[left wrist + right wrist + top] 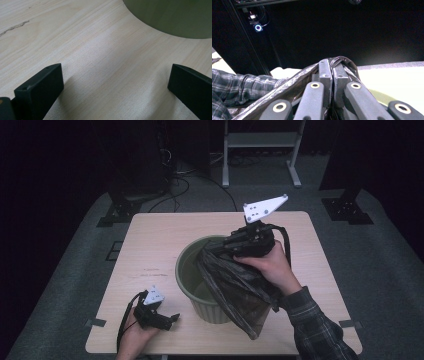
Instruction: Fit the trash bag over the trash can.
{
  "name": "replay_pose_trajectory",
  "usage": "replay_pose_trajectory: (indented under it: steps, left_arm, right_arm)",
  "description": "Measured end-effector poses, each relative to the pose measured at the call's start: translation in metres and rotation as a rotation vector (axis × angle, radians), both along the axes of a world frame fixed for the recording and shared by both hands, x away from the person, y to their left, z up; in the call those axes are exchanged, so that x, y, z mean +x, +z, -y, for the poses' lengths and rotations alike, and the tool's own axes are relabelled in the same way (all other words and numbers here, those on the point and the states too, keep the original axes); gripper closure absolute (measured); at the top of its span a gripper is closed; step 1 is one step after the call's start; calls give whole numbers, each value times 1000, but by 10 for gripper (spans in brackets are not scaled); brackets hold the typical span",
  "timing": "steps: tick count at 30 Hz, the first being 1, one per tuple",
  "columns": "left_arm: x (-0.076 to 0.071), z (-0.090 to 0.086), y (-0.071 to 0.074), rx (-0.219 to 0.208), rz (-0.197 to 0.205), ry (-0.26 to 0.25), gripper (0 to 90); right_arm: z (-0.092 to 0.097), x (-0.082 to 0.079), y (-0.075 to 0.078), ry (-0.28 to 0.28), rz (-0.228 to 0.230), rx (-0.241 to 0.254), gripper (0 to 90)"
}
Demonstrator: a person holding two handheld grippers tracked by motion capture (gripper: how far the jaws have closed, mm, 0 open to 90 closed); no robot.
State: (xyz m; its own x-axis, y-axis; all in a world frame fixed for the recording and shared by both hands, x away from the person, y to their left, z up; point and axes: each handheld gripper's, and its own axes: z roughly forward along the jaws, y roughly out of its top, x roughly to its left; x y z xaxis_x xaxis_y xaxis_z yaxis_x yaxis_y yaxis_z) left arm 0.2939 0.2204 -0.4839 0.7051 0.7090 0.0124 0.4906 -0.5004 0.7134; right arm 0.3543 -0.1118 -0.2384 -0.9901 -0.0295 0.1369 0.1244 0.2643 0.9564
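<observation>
Bag [235, 285], black plastic, hangs pinched in the right gripper [235, 245], hiding the green bin's [187, 265] right rim. Left gripper [172, 319] rests near-left on the table [150, 245], jaws wide apart and holding nothing.

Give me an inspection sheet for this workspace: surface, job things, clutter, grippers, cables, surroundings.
Surface: pale wooden table, faint mark near its left side.
Job's things: green bin standing upright; black bin bag draped over its right rim, hanging down outside.
Clutter: nothing seen.
Grippers: right gripper shut on the bag's edge, above the bin; left gripper open, resting on the table, holding nothing.
Cables: black cable trailing from the left gripper.
Surroundings: dark room, grey floor, metal frame behind.
</observation>
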Motion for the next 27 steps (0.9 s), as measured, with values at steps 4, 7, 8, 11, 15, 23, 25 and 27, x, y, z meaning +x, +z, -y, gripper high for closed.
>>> replay_pose_trajectory:
  steps: [4,7,8,11,15,23,25,27]
  left_arm:
    - [0,0,0,2,0,-3,0]
    - [0,0,0,-3,-2,-8,0]
    - [0,1,0,-3,-1,-8,0]
    - [0,1,0,-2,-1,-11,0]
    - [0,1,0,-2,-1,-12,0]
    - [0,1,0,-1,-1,-22,0]
    - [0,1,0,0,0,-23,0]
    - [0,1,0,0,1,-23,0]
  right_arm:
    - [-17,7,0,31,-19,12,881]
    - [-30,12,1,48,-27,14,881]
    - [-33,13,1,49,-27,10,881]
    - [-48,18,4,71,-37,12,881]
    - [-64,25,7,102,-50,36,880]
    - [-96,39,9,149,-85,71,880]
    - [-104,40,9,152,-82,60,880]
    - [-108,41,10,151,-81,53,880]
